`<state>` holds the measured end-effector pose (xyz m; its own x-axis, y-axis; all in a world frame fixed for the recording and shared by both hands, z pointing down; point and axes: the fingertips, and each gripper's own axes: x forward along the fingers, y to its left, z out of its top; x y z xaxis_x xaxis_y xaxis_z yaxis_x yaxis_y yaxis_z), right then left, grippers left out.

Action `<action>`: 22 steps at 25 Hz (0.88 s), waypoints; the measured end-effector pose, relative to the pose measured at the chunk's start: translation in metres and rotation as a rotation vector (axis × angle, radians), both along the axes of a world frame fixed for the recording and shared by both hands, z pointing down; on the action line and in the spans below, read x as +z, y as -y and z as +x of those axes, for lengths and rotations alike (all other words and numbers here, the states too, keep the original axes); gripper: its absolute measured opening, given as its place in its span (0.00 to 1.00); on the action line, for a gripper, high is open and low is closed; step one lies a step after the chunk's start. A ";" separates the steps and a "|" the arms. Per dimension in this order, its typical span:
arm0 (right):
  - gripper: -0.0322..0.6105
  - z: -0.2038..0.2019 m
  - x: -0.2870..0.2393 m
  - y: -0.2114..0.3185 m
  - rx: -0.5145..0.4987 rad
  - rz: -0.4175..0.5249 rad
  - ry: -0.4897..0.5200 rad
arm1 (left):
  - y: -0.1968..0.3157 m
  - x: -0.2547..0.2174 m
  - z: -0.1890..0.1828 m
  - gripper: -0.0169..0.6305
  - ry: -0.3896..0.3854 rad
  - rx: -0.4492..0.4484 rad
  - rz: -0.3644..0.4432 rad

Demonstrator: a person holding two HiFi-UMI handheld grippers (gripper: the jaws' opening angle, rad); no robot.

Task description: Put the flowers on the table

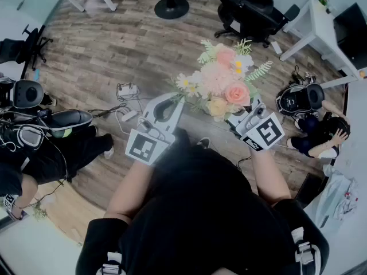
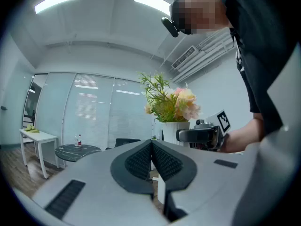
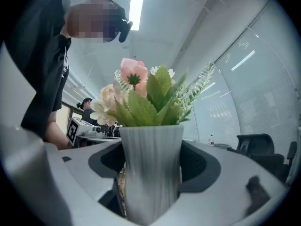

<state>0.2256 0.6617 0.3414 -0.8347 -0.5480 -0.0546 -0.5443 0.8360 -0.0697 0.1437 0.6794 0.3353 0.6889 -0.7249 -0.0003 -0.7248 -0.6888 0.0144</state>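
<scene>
A bouquet of pink, peach and white flowers (image 1: 221,85) with green sprigs stands in a white ribbed vase (image 3: 151,168). My right gripper (image 3: 153,161) is shut on the vase, one dark pad against each side of it, and holds it upright in the air over the floor. In the head view the right gripper (image 1: 245,119) sits just under the blooms and the vase is hidden. My left gripper (image 1: 163,110) hovers beside the bouquet's left, jaws shut with nothing between them. The left gripper view shows its shut pads (image 2: 141,161), with the vase (image 2: 175,128) and flowers (image 2: 169,102) beyond.
Wooden floor below with cables and a power strip (image 1: 127,90). A black office chair (image 1: 246,10) and a round table base (image 1: 171,6) stand far off. White desks (image 1: 321,24) are at the right. People sit on the floor at left (image 1: 40,148) and right (image 1: 321,133).
</scene>
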 end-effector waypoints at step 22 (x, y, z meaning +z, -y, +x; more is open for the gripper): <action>0.60 0.004 0.007 0.004 -0.026 0.009 -0.013 | 0.004 0.007 0.011 0.05 0.024 -0.016 0.015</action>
<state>0.2300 0.6577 0.3489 -0.8491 -0.5260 -0.0484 -0.5235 0.8502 -0.0554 0.1552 0.6752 0.3419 0.6771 -0.7359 0.0055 -0.7358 -0.6771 -0.0130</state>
